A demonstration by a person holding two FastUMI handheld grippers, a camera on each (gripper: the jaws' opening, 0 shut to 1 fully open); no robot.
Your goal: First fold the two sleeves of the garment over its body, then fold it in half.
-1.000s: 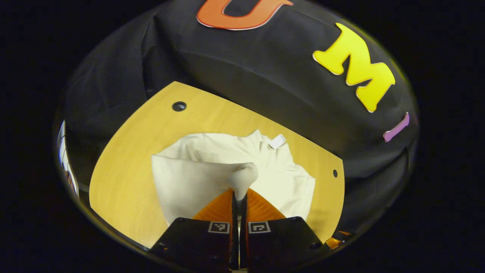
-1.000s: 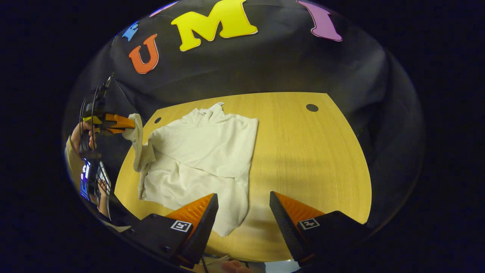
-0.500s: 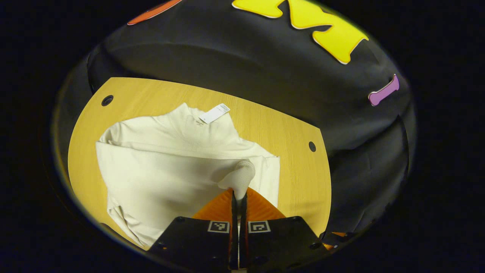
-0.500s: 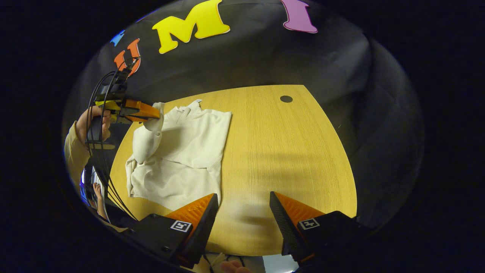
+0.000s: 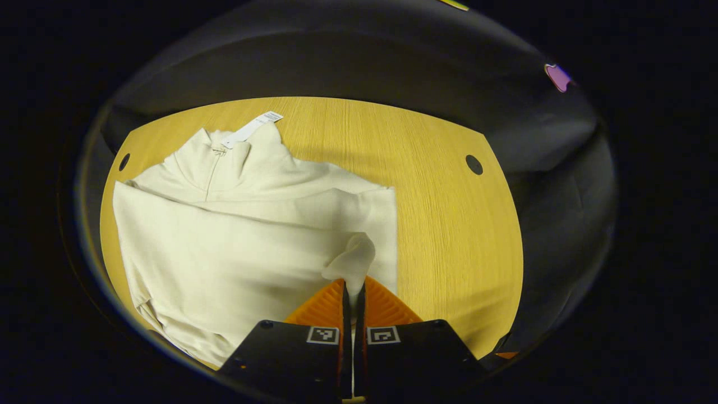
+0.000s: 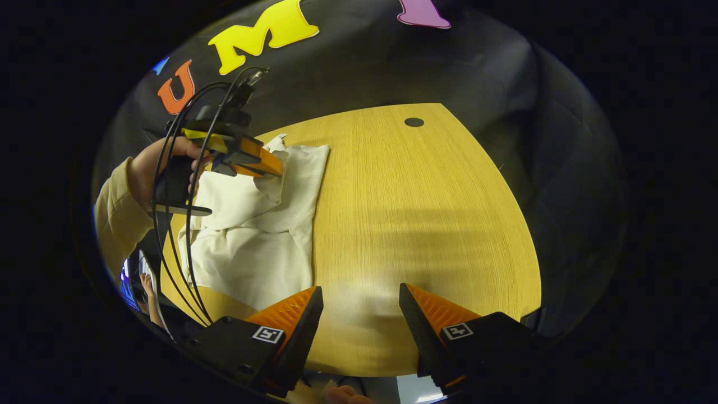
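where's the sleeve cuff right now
The cream ribbed sleeve cuff is pinched in the left tongs, above the cream garment's body, near its right edge.

No words or numbers can be read. The white tag (image 5: 252, 128) at the garment's (image 5: 235, 235) collar carries print too small to make out. Each gripper's fingers bear small square black-and-white coded markers (image 5: 323, 335), which are patterns, not letters.
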